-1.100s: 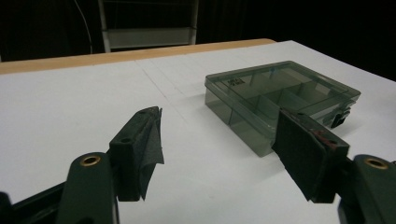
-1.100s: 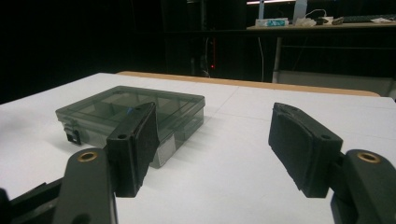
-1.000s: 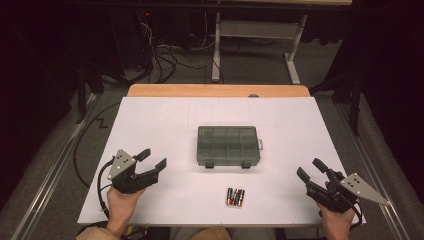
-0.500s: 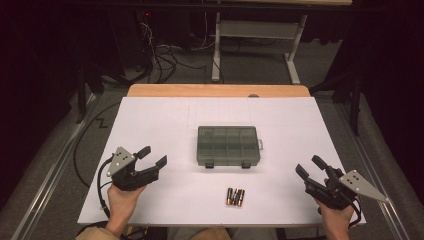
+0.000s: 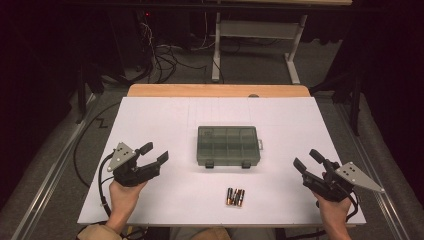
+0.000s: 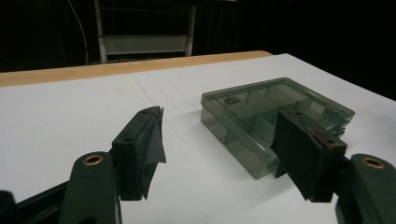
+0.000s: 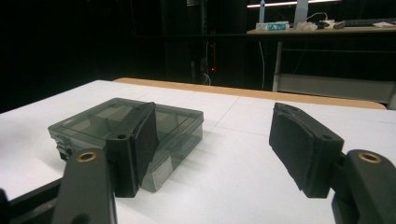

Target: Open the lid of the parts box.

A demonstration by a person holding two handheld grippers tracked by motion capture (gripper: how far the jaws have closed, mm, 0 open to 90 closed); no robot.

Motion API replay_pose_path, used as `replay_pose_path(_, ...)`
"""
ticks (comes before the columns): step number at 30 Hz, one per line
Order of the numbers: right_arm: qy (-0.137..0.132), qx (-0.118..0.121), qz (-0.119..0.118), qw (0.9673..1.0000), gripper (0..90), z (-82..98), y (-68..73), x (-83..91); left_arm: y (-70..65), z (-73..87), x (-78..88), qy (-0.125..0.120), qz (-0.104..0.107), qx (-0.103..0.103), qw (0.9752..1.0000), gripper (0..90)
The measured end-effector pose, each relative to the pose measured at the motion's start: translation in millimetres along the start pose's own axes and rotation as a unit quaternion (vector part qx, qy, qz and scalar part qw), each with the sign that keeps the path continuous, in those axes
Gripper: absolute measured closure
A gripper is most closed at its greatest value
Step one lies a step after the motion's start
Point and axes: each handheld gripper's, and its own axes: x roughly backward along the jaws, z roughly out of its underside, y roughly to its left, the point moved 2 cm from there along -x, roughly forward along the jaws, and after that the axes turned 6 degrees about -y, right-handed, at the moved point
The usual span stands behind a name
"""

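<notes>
1. The box [image 5: 228,145], a smoky clear organiser with its lid down, lies at the middle of the white table [image 5: 165,115], latches toward the person.
2. The batteries [image 5: 235,197] (a small cluster lying side by side) sit nearer the person, just right of the box's front edge and apart from it.
3. The left gripper [image 5: 156,154] is held at the table's left, well apart from the box, jaws wide open and holding nothing; its own view looks across at the box [image 6: 275,119].
4. The right gripper [image 5: 308,161] is held at the right edge, jaws likewise spread wide and empty, aimed toward the box [image 7: 126,126].
</notes>
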Motion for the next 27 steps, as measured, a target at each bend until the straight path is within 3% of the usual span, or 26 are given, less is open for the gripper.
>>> replay_pose_path(14, -0.001, 0.005, -0.007, 1.0000, 34.1, -2.3, 4.3, -11.5, -3.9, 2.0, -6.3, 0.003, 0.010, -0.004, 0.9999, 34.3)
replay_pose_path(27, 0.003, 0.006, -0.014, 0.9999, 34.1, -2.0, 6.4, -22.9, -2.9, 6.3, -17.9, 0.011, 0.006, 0.002, 0.9999, 34.4)
